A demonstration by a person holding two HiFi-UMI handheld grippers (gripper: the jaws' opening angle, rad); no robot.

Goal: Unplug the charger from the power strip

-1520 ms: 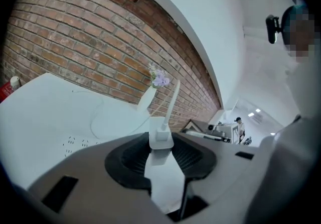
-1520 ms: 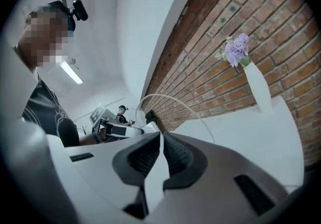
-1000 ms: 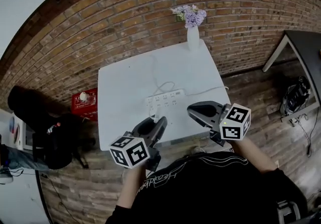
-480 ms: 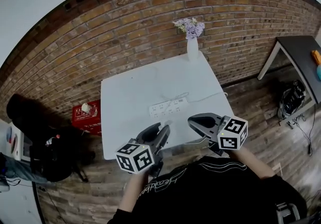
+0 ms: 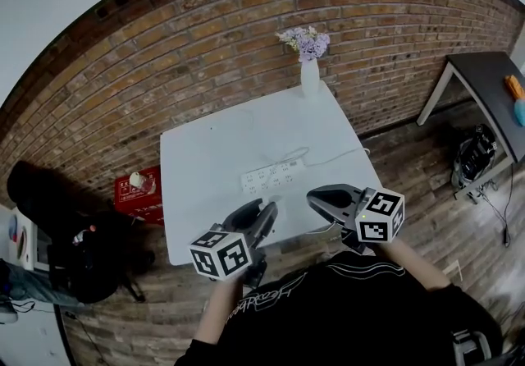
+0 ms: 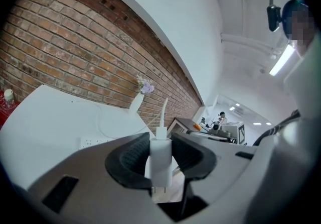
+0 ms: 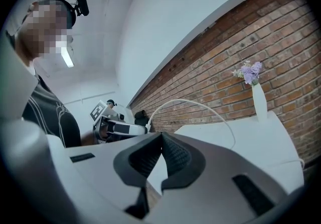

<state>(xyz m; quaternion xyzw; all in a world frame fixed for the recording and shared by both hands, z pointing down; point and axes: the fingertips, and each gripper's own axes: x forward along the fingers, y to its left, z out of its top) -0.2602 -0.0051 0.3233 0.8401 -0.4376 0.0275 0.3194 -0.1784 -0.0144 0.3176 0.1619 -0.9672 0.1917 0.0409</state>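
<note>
Left hand-held gripper mid-grip; right hand-held gripper jaws together, apparently empty.

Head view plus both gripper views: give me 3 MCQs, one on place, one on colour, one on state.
1. Where does the power strip lie?
A. on the white table
B. on the floor
C. on the wall

2. What colour are the flowers in the vase?
A. red
B. purple
C. yellow

3. What state is the left gripper in?
A. open with nothing between the jaws
B. shut on the charger
C. shut with nothing between the jaws

Key:
1 A: the head view shows the strip flat on the tabletop, near the middle.
2 B: the blooms above the white vase at the table's far edge are pale purple.
3 B: the left gripper view shows both pads pressed on the white charger body, its cable rising from the top.
</note>
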